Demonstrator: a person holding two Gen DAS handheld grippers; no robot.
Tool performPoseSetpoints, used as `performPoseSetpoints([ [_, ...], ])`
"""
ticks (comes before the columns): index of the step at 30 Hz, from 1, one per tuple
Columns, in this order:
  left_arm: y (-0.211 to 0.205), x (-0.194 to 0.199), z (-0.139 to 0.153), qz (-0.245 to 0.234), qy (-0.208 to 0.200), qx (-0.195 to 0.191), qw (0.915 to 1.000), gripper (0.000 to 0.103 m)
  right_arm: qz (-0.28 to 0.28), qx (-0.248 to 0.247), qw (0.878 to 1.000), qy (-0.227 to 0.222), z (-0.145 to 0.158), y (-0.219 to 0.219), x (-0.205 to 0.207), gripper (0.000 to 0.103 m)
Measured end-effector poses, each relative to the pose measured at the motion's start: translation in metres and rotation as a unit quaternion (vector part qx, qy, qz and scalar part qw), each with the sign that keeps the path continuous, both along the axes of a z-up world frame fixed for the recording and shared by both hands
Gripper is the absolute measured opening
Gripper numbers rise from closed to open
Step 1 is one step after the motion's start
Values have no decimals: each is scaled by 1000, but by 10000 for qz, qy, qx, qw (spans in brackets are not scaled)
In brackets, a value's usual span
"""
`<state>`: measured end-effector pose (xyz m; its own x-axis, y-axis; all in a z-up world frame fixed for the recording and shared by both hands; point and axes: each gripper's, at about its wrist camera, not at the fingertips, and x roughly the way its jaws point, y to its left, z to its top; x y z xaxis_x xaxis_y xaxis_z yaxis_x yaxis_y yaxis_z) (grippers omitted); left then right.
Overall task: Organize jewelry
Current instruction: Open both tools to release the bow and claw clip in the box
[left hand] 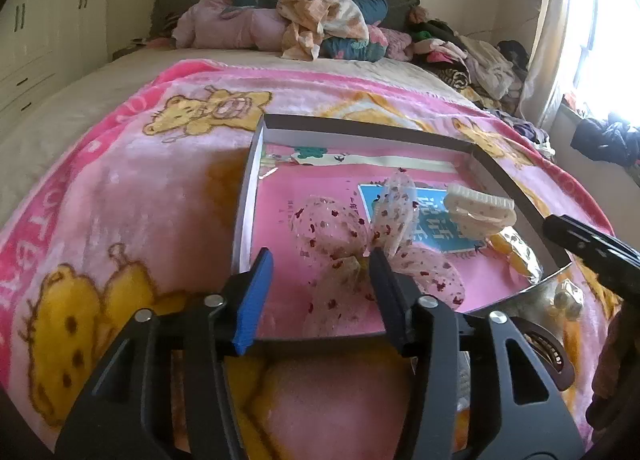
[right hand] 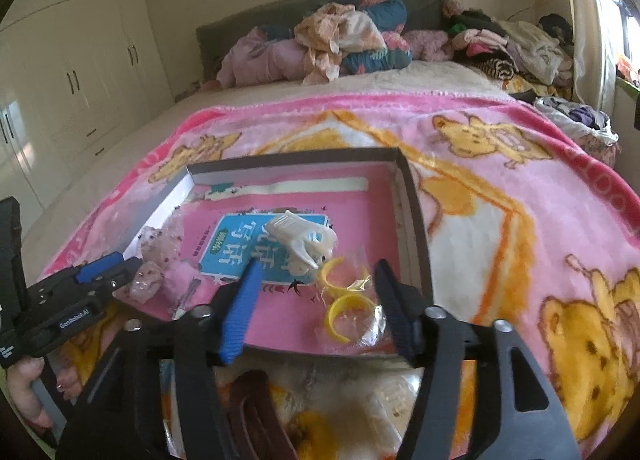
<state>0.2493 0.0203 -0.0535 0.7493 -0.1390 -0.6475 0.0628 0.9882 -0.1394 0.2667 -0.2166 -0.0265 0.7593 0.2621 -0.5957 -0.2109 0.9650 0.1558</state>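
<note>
1. Currently, the shallow box (right hand: 416, 220) on the bed blanket (right hand: 500, 188) contains a sheer spotted bow (left hand: 360, 244), a cream claw clip (right hand: 300, 240) and bagged yellow rings (right hand: 348, 300).
2. Left hand-held gripper (left hand: 320, 268): jaws apart, straddling the bow, not clamped.
3. Right hand-held gripper (right hand: 316, 284): jaws apart over the rings, holding nothing.
4. Remaining, by judgement: a dark comb-like piece (right hand: 260, 416) and a pale item (left hand: 566, 296) lie outside the box's near wall, so sorting appears incomplete.

Hair bow (left hand: 372, 244), claw clip (left hand: 478, 214) in box (left hand: 360, 130)
</note>
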Motion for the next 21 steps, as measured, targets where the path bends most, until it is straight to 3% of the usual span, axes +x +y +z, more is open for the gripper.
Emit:
performPoseSetpoints([
  [4, 3, -6, 6, 56, -79, 10, 10000, 59, -61, -49, 9997, -213, 9, -3, -13, 77],
  [14, 3, -35, 22, 99, -387, -56, 9992, 85, -122, -180, 9987, -450, 23, -7, -39, 83],
  [21, -1, -53, 32, 75, -545, -94, 9984, 90, -147, -250, 9974, -662, 36, -13, -63, 84],
])
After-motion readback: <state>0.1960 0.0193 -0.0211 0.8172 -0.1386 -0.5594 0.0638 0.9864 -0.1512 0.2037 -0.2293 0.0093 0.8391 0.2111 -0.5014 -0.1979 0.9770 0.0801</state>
